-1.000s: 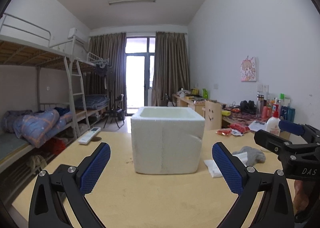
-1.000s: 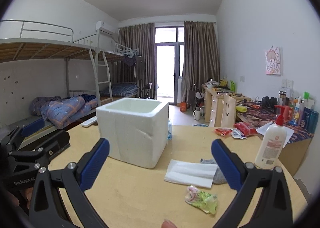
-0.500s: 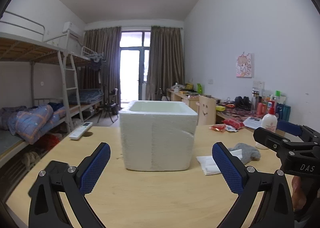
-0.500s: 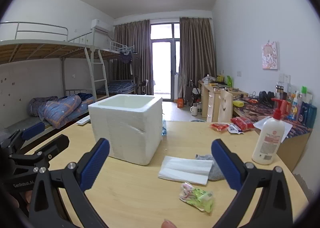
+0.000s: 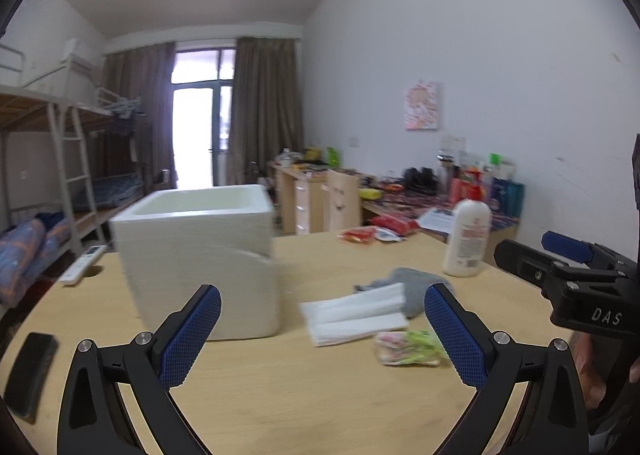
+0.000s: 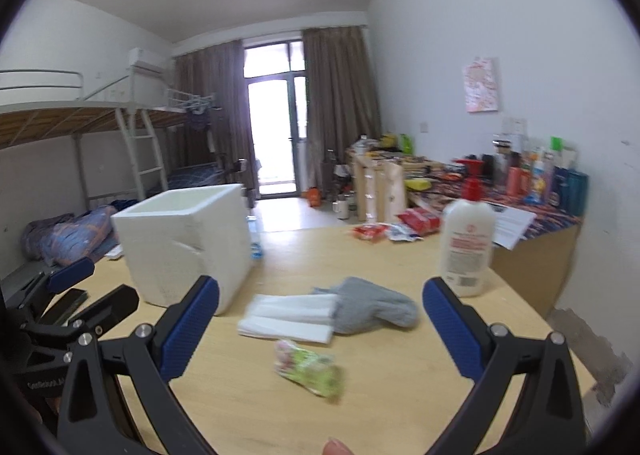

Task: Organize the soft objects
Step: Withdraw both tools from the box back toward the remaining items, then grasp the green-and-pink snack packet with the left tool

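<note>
A white foam box [image 5: 200, 255] [image 6: 188, 243] stands open-topped on the wooden table [image 5: 320, 395]. To its right lie a folded white cloth [image 5: 354, 317] [image 6: 290, 317], a grey sock [image 5: 416, 285] [image 6: 372, 305] partly under the cloth, and a small green-and-pink packet [image 5: 408, 347] [image 6: 310, 367]. My left gripper [image 5: 322, 339] is open and empty, above the table in front of the box and cloth. My right gripper [image 6: 320, 331] is open and empty, with the cloth, sock and packet between its fingers in view.
A white lotion pump bottle [image 5: 466, 239] [image 6: 466, 243] stands right of the sock. Red snack packets [image 6: 400, 225] lie at the table's far edge. A black phone [image 5: 30, 369] and a white remote [image 5: 82, 263] lie at the left. A cluttered desk runs along the right wall.
Both grippers have swung to the right and tilted down toward the table. The cloth, sock and packet now sit nearer the middle of both views. Jaws unchanged.
</note>
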Motion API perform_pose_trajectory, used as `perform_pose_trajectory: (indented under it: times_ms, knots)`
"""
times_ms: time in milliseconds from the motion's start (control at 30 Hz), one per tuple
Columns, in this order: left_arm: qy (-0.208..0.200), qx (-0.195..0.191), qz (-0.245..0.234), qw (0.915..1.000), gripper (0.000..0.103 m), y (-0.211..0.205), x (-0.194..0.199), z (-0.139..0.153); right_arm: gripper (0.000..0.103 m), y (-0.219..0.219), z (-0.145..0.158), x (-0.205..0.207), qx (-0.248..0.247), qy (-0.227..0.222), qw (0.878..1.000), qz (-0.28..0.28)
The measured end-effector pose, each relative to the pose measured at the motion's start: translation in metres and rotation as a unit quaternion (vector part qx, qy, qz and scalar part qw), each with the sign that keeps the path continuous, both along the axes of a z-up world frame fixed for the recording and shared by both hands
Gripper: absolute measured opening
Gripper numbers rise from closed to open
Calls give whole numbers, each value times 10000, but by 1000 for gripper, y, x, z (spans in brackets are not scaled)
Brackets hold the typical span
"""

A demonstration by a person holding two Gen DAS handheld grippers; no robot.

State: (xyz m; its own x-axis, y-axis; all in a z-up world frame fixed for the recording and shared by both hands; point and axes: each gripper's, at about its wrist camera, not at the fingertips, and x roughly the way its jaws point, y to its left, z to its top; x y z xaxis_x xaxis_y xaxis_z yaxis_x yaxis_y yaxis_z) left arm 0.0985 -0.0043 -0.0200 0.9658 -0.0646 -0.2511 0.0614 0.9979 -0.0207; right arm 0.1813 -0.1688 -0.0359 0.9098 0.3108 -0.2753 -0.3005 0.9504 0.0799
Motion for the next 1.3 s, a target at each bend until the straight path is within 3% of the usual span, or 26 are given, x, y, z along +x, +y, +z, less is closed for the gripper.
perform_pose_trajectory:
  times_ms: [300,567,1000,1300]
  knots:
    - [114,125,-685,9975,102,-39,9,-1,103,-34,0,-9,32,17,9985,-553]
    - [328,263,-745,9963,102,-51,23,-8,103,-45,-10,6,73,156,9984,-546]
    - [1196,622,-909,9867,102,-76,65,-36,103,-61,-31,43,-63,584,9977,-348]
    - [1772,428,-1050,9776,102,-88,100,-53,103,-65,-39,67,-196,810,9962,-253]
